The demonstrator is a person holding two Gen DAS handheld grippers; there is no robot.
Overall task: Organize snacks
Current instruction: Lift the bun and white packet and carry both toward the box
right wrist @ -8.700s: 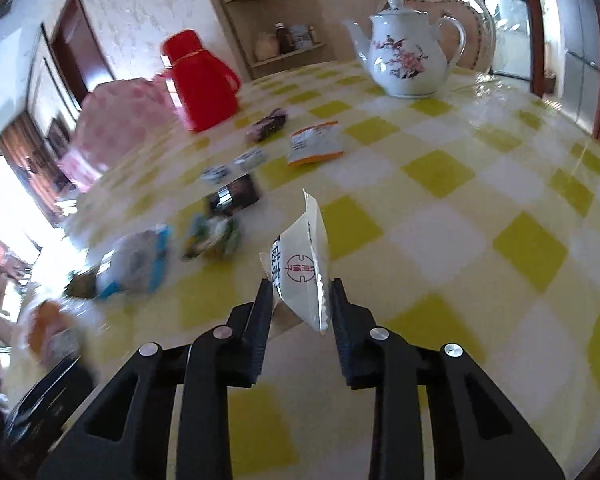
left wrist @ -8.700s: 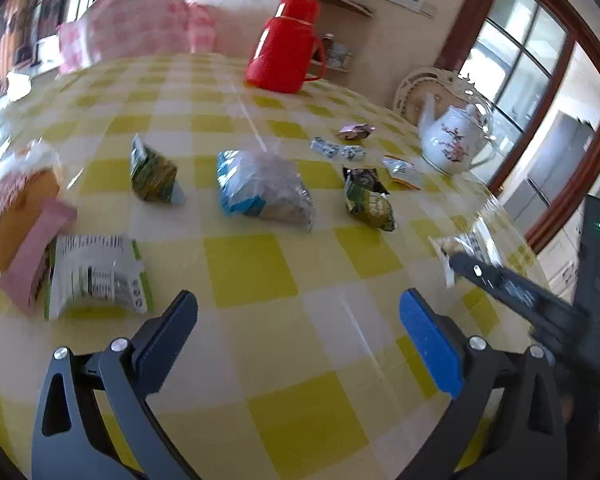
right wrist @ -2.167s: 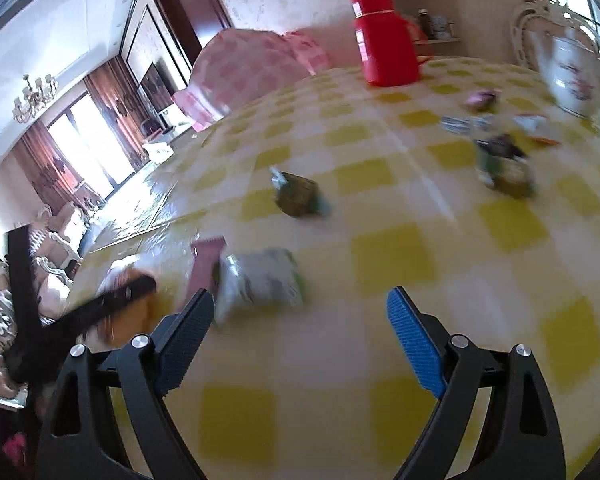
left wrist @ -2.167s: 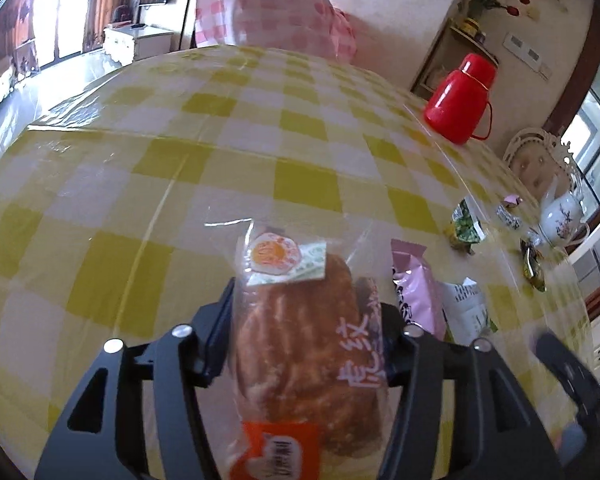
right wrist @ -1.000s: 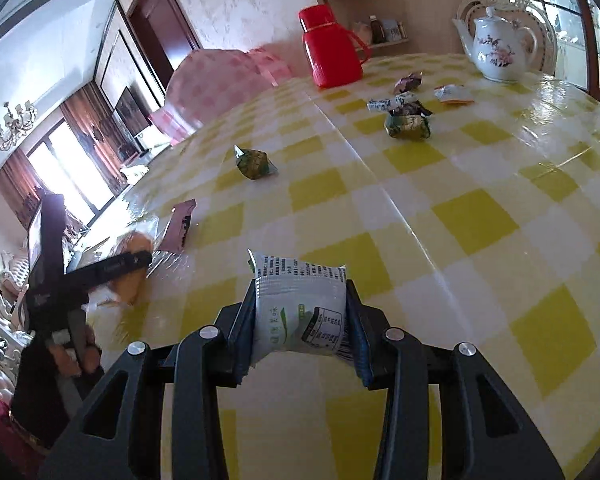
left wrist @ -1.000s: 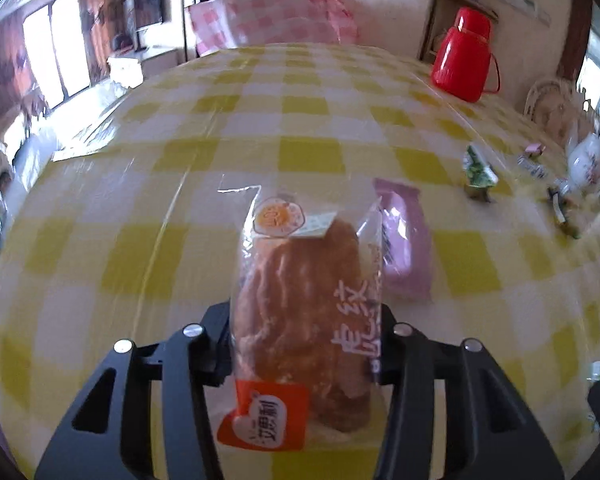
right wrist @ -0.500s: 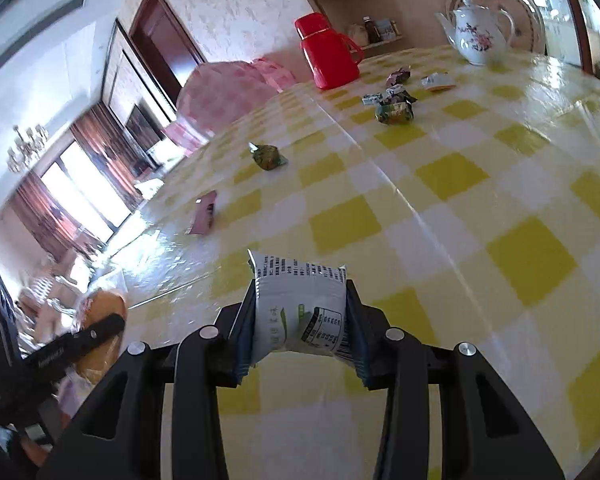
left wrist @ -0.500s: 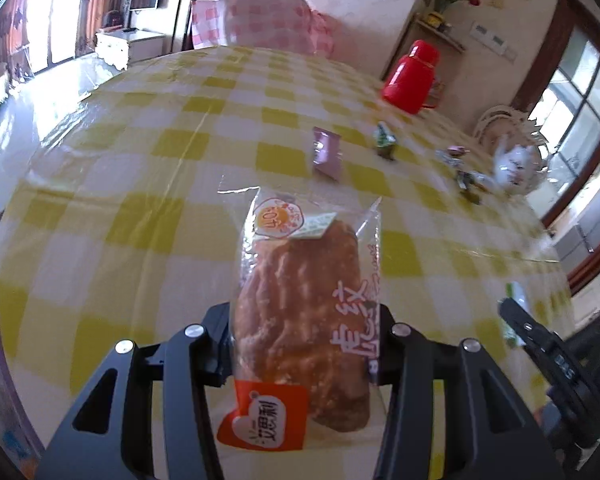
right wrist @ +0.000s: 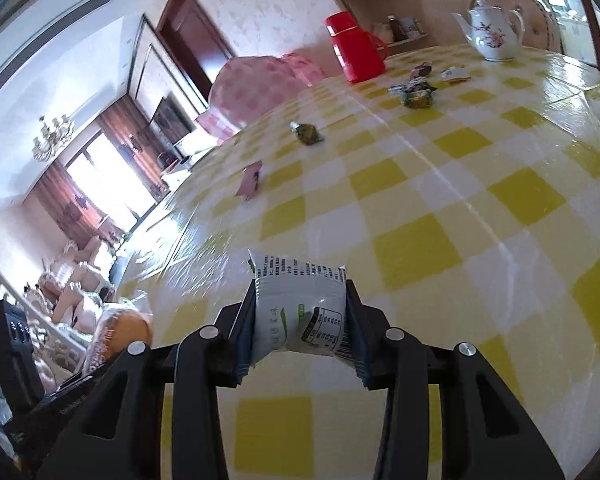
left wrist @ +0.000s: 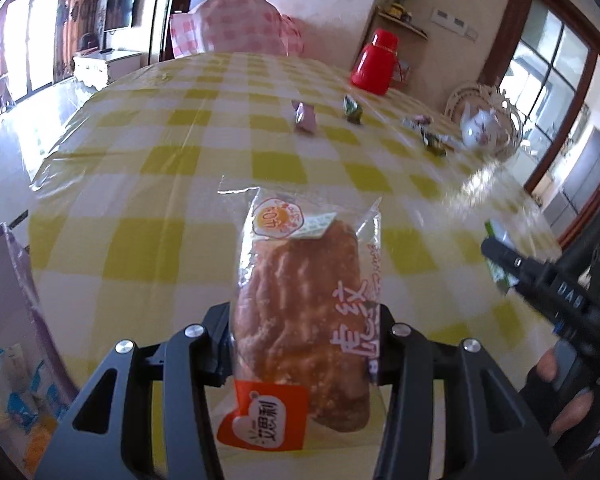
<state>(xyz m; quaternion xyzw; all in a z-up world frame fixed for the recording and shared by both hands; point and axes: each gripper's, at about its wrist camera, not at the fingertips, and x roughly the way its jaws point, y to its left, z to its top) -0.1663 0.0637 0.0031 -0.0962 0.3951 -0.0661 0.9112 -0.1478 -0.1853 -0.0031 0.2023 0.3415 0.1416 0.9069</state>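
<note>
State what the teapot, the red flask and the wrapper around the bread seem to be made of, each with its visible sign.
Teapot: probably glazed porcelain, glossy white with painted pink flowers.
Red flask: probably plastic, uniform bright red with a soft sheen; metal cannot be ruled out.
Bread wrapper: thin clear plastic film, since the brown loaf shows through and the sealed top edge crinkles and glints.

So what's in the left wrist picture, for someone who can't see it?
The left gripper holds a clear-wrapped brown bread loaf above a yellow-and-white checked table. Small snack packets, a red plastic jug and a white teapot sit far back.
</note>
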